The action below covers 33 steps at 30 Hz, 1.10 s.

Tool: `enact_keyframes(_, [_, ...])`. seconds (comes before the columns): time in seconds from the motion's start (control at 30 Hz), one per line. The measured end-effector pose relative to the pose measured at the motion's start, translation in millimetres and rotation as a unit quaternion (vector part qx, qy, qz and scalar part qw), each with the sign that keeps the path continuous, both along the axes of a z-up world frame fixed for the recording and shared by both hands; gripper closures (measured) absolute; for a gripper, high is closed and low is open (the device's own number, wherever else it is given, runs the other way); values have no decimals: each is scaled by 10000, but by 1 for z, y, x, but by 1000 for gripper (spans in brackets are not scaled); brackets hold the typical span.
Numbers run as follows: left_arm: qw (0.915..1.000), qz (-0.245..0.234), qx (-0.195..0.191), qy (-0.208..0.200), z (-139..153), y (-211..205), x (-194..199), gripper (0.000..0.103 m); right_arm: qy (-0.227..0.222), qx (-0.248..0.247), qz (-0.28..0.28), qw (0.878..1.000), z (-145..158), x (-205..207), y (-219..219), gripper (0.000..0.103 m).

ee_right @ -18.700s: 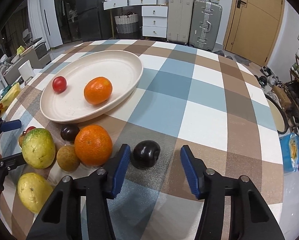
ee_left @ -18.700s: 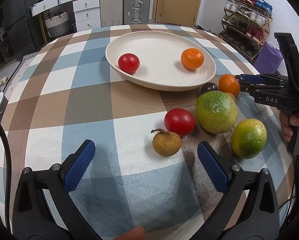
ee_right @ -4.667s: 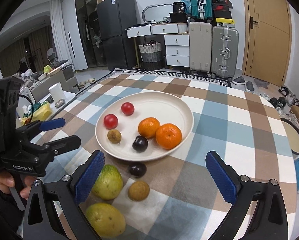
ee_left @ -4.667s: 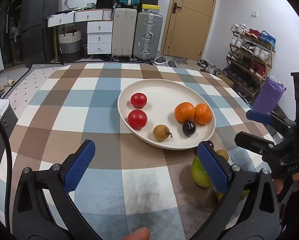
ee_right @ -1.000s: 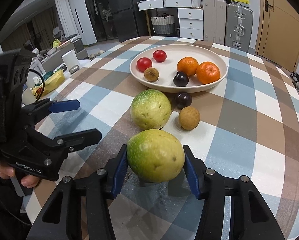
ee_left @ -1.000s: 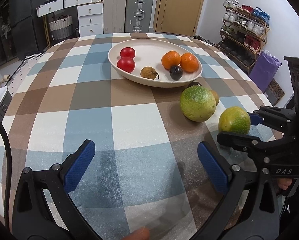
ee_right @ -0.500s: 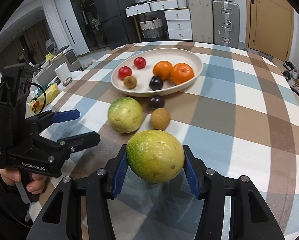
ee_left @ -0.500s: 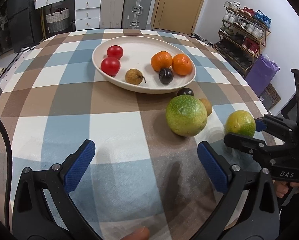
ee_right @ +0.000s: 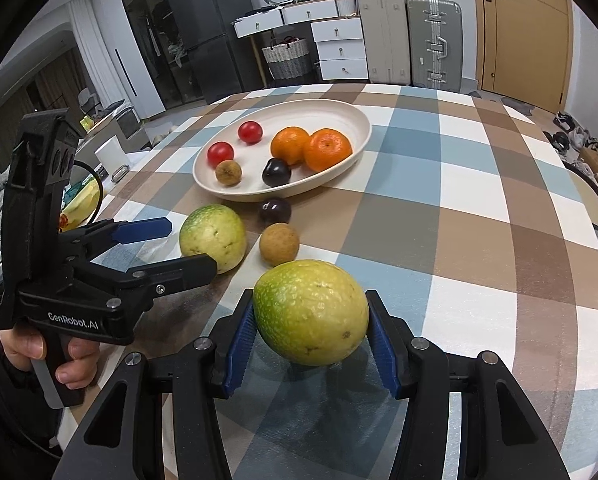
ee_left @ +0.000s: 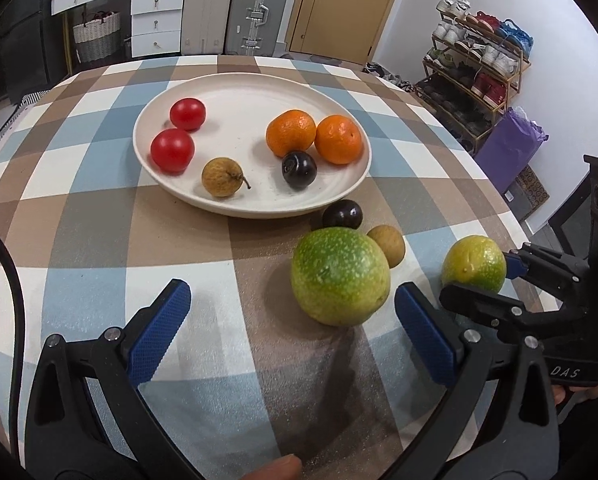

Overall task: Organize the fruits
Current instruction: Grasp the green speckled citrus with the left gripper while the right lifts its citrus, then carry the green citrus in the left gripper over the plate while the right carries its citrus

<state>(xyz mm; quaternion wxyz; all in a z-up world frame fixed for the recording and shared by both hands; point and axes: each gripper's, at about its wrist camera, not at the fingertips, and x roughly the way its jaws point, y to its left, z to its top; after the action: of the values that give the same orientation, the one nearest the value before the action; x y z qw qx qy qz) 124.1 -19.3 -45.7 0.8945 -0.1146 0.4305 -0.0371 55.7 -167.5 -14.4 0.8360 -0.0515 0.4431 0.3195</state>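
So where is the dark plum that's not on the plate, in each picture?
Left wrist view: the loose plum sits right of centre, just below the plate rim, above the big green fruit.
Right wrist view: the loose plum sits near the centre, just below the plate, above the brown longan.
Shared landmark: the two oranges on the plate.

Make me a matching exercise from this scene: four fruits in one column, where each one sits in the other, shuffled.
Fruits:
1. two tomatoes
2. brown fruit with a stem
3. large green fruit
4. yellow-green fruit

Places:
A. on the tablecloth, near the open left gripper
B. clamped in the right gripper
C. near edge of the plate
D. left side of the plate

Pairs: 1-D, 2-C, 3-A, 4-B
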Motion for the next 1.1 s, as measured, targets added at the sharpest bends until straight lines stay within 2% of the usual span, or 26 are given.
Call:
enact_keyframes(0.17, [9995, -254, -179, -68, 3, -3, 6, 13, 16, 28, -46, 10000, 0, 3, -3, 50])
enact_keyframes(0.27, [9993, -360, -127, -61, 2, -7, 8, 22, 0, 55, -48, 10000, 1, 3, -3, 50])
enact_keyframes(0.43, [9985, -518, -174, -62, -1, -11, 6, 47, -36, 118, -95, 9999, 2, 4, -4, 50])
enact_keyframes(0.5, [9979, -606, -192, -100, 0, -14, 4, 54, -58, 122, -108, 9999, 3, 4, -4, 50])
enact_keyframes(0.73, [9972, -699, -136, -211, 3, -19, -2, 55, -58, 116, -109, 9999, 3, 3, -3, 50])
enact_keyframes(1.1, [9972, -453, -233, -542, 24, 5, -15, 55, -116, 285, -104, 9995, 14, 11, 4, 50])
